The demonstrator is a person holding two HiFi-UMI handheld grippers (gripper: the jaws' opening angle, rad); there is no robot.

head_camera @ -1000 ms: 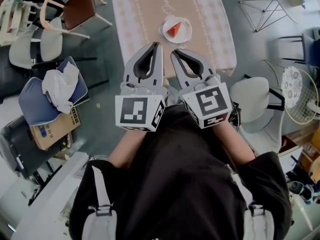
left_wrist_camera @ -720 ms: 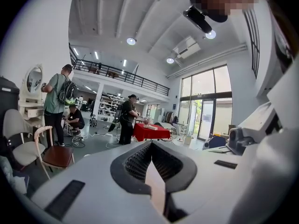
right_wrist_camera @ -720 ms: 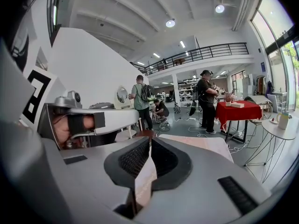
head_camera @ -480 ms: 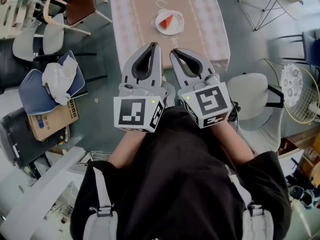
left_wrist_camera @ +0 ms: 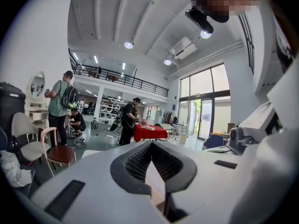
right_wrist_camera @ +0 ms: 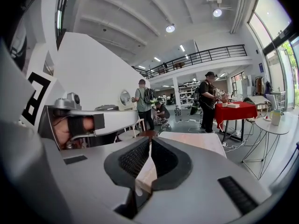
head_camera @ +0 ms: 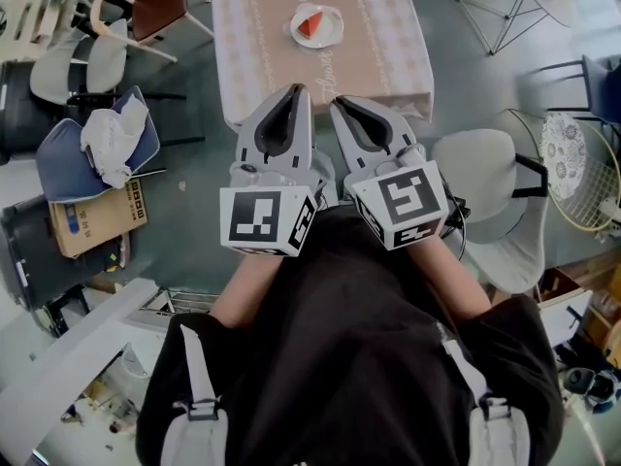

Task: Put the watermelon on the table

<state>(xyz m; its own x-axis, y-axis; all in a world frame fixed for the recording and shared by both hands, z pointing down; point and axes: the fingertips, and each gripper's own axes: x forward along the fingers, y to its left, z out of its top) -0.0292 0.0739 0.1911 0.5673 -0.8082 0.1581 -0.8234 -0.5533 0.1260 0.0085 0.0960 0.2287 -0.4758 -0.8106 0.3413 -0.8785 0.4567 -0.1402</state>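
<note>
A red watermelon slice (head_camera: 310,22) lies on a white plate (head_camera: 330,33) on the table (head_camera: 378,56) with a beige patterned cloth, at the top of the head view. Both grippers are held side by side near the person's chest, short of the table's near edge. My left gripper (head_camera: 304,88) is shut and holds nothing. My right gripper (head_camera: 337,101) is also shut and empty. The left gripper view shows the left gripper (left_wrist_camera: 150,143) with its jaws closed, pointing level across the room. In the right gripper view, the right gripper (right_wrist_camera: 149,142) points over the pale tabletop (right_wrist_camera: 196,141).
A white chair (head_camera: 490,197) stands right of the grippers and a brown chair (head_camera: 155,8) at the table's left. A blue-cushioned chair with a white cloth (head_camera: 107,149) and a cardboard box (head_camera: 92,223) sit at left. Several people stand by a red-covered table (right_wrist_camera: 236,111) far off.
The table and plate have slid up and away in the head view, so the person has drawn back from it. Both grippers stay shut and side by side.
</note>
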